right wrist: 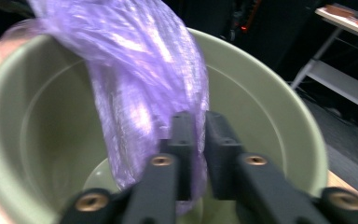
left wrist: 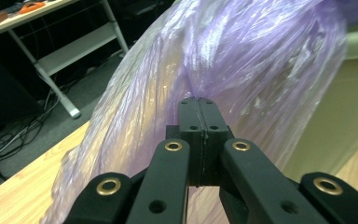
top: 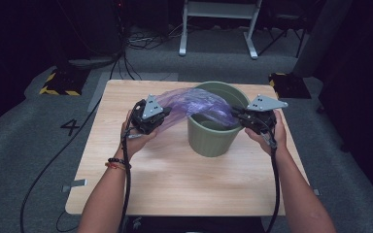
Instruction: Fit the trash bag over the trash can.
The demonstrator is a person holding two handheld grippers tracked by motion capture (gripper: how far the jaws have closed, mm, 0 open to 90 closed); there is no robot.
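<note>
A thin purple plastic bag (top: pixel 189 104) stretches from my left gripper (top: pixel 167 112) across the rim of a green bucket (top: pixel 212 138) and down into it. In the left gripper view the left gripper (left wrist: pixel 199 103) is shut on a pinch of the bag (left wrist: pixel 242 56), with the bucket wall (left wrist: pixel 340 121) behind. In the right gripper view my right gripper (right wrist: pixel 200 119) hangs over the bucket (right wrist: pixel 270 79). A narrow gap shows between its jaws and the bag (right wrist: pixel 135 60) trails down through it. The right gripper (top: pixel 235 114) sits at the bucket's right rim.
The bucket stands on a wooden table (top: pixel 175 179), right of centre towards the back. Beyond the table are a white-framed stand (top: pixel 218 9), floor cables (top: pixel 141 41) and yellow-black striped blocks (top: pixel 58 85) on grey carpet.
</note>
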